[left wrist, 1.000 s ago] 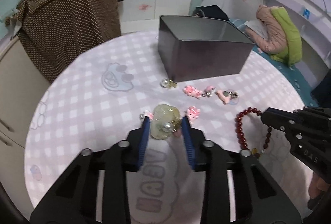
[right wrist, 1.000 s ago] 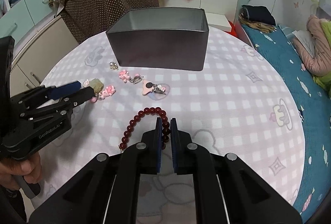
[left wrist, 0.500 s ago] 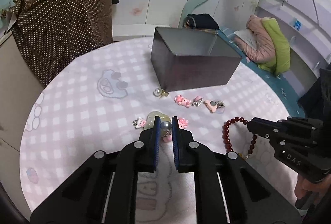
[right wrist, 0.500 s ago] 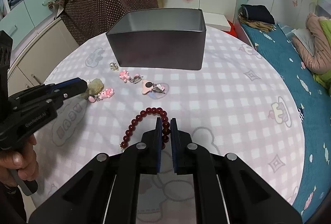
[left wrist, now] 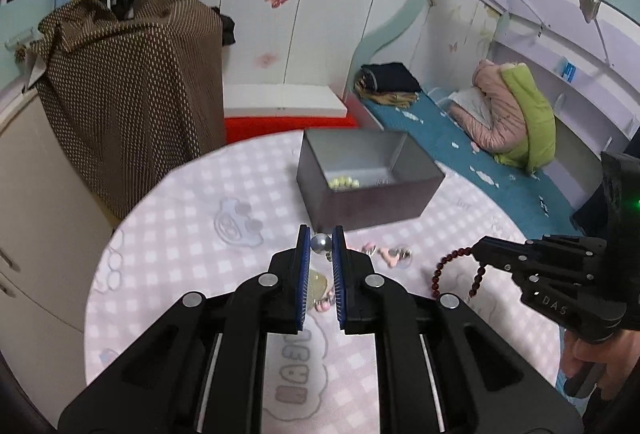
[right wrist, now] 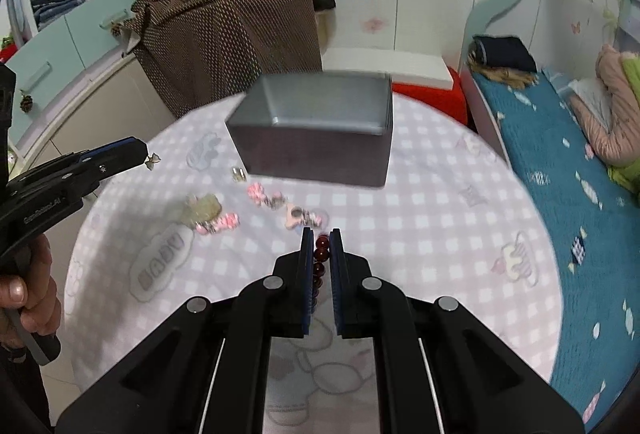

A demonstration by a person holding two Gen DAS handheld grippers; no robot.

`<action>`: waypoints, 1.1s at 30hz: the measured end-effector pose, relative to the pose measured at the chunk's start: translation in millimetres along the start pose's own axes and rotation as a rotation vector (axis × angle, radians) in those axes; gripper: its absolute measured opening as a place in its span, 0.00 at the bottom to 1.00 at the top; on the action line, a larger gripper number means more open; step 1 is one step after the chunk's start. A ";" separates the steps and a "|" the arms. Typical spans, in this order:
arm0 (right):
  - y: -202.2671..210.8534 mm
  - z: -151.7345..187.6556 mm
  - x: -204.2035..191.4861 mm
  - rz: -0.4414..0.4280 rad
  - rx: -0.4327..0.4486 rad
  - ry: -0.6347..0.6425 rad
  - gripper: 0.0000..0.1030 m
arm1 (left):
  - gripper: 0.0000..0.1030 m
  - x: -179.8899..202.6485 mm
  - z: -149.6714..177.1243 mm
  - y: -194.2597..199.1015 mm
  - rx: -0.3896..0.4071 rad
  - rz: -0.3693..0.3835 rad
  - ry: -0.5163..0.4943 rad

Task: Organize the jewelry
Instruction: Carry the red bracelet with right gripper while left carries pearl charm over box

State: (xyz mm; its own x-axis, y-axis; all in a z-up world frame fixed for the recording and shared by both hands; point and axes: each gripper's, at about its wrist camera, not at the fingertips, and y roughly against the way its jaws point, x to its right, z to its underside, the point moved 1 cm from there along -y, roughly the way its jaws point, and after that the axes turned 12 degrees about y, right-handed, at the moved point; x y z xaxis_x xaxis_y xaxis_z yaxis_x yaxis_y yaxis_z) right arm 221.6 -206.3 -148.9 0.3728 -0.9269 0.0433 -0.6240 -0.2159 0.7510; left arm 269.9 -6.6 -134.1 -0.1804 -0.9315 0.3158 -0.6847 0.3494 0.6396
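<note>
Two pieces are lifted: the left hand-held gripper [left wrist: 321,245] pinches a pearl earring [left wrist: 321,244], the right hand-held gripper [right wrist: 321,248] a dark red bead bracelet [right wrist: 320,257]. A second ago the left jaws were wide around the earring, the bracelet flat. The grey metal box [left wrist: 366,185] by the bench's [left wrist: 180,242] far edge holds some beads; pink charms [right wrist: 224,222] and a pale green stone [right wrist: 206,207] remain mid-bench.
</note>
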 end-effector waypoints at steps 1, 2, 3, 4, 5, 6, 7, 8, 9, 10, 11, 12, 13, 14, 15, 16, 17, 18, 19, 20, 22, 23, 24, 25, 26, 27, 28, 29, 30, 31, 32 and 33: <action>6.4 -5.4 1.0 0.005 0.015 0.009 0.06 | 0.11 1.3 -2.9 2.6 0.006 -0.001 -0.003; 10.3 -9.3 1.8 0.008 0.026 0.016 0.06 | 0.11 3.5 -7.5 6.3 0.016 0.002 -0.007; 16.9 -15.5 2.2 0.012 0.043 0.030 0.06 | 0.11 4.7 -10.1 7.7 0.020 0.003 -0.009; 22.6 -20.9 2.6 0.017 0.058 0.042 0.06 | 0.11 6.4 -13.4 9.3 0.025 0.004 -0.012; 26.8 -24.9 2.9 0.020 0.069 0.050 0.06 | 0.11 8.7 -17.6 11.3 0.031 0.007 -0.015; 32.6 -31.0 2.7 0.024 0.084 0.062 0.06 | 0.11 10.3 -20.9 13.0 0.036 0.010 -0.017; 36.2 -34.1 3.1 0.026 0.094 0.071 0.06 | 0.11 13.0 -25.1 15.0 0.043 0.011 -0.022; 41.9 -39.9 2.5 0.026 0.109 0.082 0.06 | 0.11 14.8 -27.3 16.4 0.049 0.012 -0.027; 45.5 -43.9 2.8 0.029 0.119 0.091 0.06 | 0.11 17.2 -30.6 18.2 0.056 0.015 -0.030; 50.3 -50.2 2.4 0.037 0.132 0.104 0.06 | 0.11 19.8 -33.9 20.0 0.063 0.019 -0.033; 53.9 -55.2 2.2 0.038 0.143 0.113 0.06 | 0.11 22.0 -37.2 20.8 0.068 0.023 -0.036; 56.6 -59.5 2.2 0.038 0.153 0.120 0.06 | 0.11 24.9 -41.0 22.2 0.074 0.027 -0.040; 59.5 -65.3 2.1 0.042 0.165 0.129 0.06 | 0.11 27.4 -44.5 23.3 0.078 0.030 -0.042; 61.3 -69.5 1.8 0.046 0.173 0.136 0.06 | 0.11 31.2 -47.4 24.2 0.084 0.035 -0.044; 63.0 -74.3 1.9 0.047 0.182 0.142 0.06 | 0.11 34.2 -51.6 24.3 0.088 0.040 -0.046; 64.7 -81.7 2.5 0.043 0.194 0.148 0.06 | 0.11 36.1 -54.6 24.1 0.090 0.043 -0.050; 65.2 -85.6 2.9 0.045 0.201 0.152 0.06 | 0.11 40.2 -60.2 23.7 0.094 0.049 -0.054; 65.3 -92.2 3.9 0.051 0.208 0.158 0.06 | 0.11 43.4 -64.3 22.2 0.093 0.054 -0.055; 65.2 -98.1 5.7 0.049 0.214 0.161 0.06 | 0.11 45.6 -68.6 21.1 0.091 0.061 -0.054; 64.2 -104.2 7.4 0.045 0.219 0.161 0.06 | 0.11 48.9 -74.1 19.2 0.090 0.069 -0.055; 62.6 -114.2 10.5 0.052 0.225 0.165 0.06 | 0.11 53.9 -83.2 14.3 0.088 0.076 -0.055; 61.3 -117.4 12.3 0.049 0.226 0.164 0.06 | 0.11 55.4 -86.9 11.9 0.087 0.077 -0.054; 58.0 -122.1 14.8 0.042 0.224 0.160 0.06 | 0.11 57.0 -91.5 8.9 0.084 0.078 -0.051; 55.0 -125.2 17.3 0.043 0.220 0.159 0.06 | 0.11 58.4 -95.1 5.6 0.079 0.080 -0.049; 50.5 -127.3 19.2 0.045 0.213 0.161 0.06 | 0.11 61.4 -99.9 0.7 0.071 0.083 -0.047; 44.9 -129.7 20.7 0.042 0.204 0.162 0.06 | 0.11 63.1 -103.2 -4.1 0.064 0.083 -0.047; 41.5 -130.4 21.9 0.038 0.198 0.160 0.06 | 0.11 63.5 -105.4 -8.5 0.059 0.082 -0.047; 34.8 -131.9 23.8 0.034 0.186 0.157 0.06 | 0.11 64.7 -108.5 -16.4 0.045 0.080 -0.043; 29.4 -132.8 25.6 0.030 0.177 0.154 0.07 | 0.11 65.3 -111.0 -23.1 0.033 0.077 -0.041; 24.7 -133.8 26.5 0.023 0.169 0.150 0.07 | 0.11 66.7 -113.3 -30.2 0.022 0.073 -0.041; 18.8 -134.6 27.7 0.015 0.160 0.146 0.07 | 0.11 67.2 -114.8 -38.0 0.009 0.069 -0.043; 13.1 -134.9 28.6 0.016 0.150 0.144 0.07 | 0.11 66.8 -115.6 -46.1 -0.005 0.065 -0.042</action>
State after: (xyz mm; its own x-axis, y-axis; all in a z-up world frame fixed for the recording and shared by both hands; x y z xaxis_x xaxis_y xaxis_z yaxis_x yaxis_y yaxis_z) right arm 316.7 -194.3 -49.0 0.4497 -0.8794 0.1560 -0.7219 -0.2550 0.6433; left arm 371.1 -73.3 -61.5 -0.2538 -0.9102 0.3274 -0.6671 0.4098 0.6221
